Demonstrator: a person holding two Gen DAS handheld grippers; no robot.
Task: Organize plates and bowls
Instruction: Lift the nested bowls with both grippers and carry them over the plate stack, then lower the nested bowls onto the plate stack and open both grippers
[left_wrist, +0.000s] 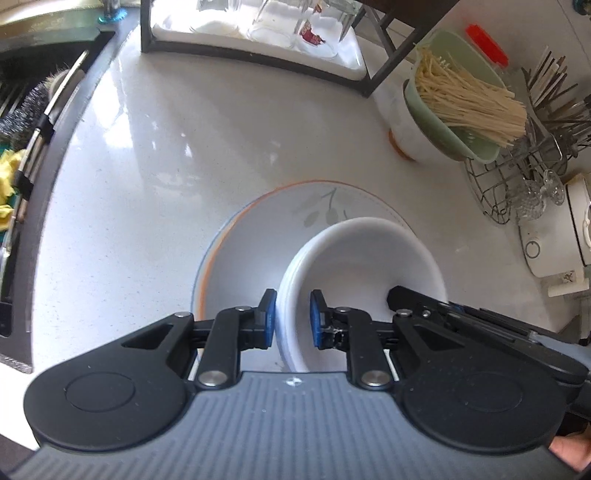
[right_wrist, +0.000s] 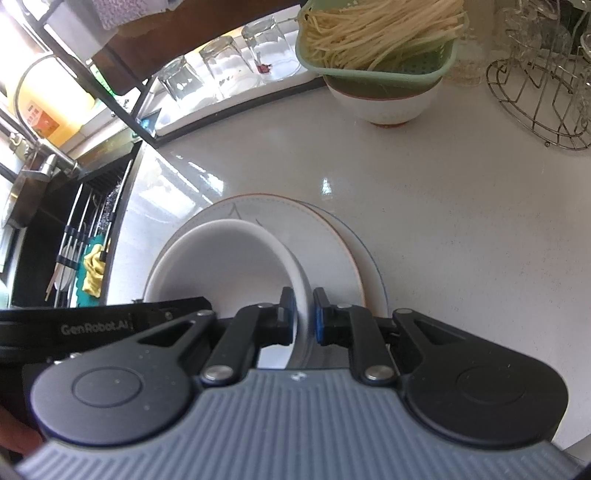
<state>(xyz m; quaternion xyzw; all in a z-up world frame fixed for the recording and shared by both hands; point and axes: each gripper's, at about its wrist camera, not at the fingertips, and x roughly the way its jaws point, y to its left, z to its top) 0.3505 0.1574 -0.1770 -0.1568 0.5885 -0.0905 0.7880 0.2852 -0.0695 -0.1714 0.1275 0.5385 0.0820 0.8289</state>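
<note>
Resting on stacked plates (left_wrist: 258, 229) near the middle of the pale counter (left_wrist: 155, 155), a white bowl stack (left_wrist: 354, 258) is seen from both wrist views. The bowl wall at its near left side is straddled by the left gripper (left_wrist: 293, 317), one blue pad outside and one inside, the jaws narrowly apart with the rim between them; firm contact cannot be told. The opposite wall is straddled in the same way by the right gripper (right_wrist: 304, 317), its pads close against the rim. From the left wrist view, a green strainer of noodles (left_wrist: 461, 99) set in a white bowl is found at two o'clock, a wire rack (left_wrist: 517, 184) at three o'clock, and upturned glasses (right_wrist: 221, 62) on a tray at twelve o'clock.
</note>
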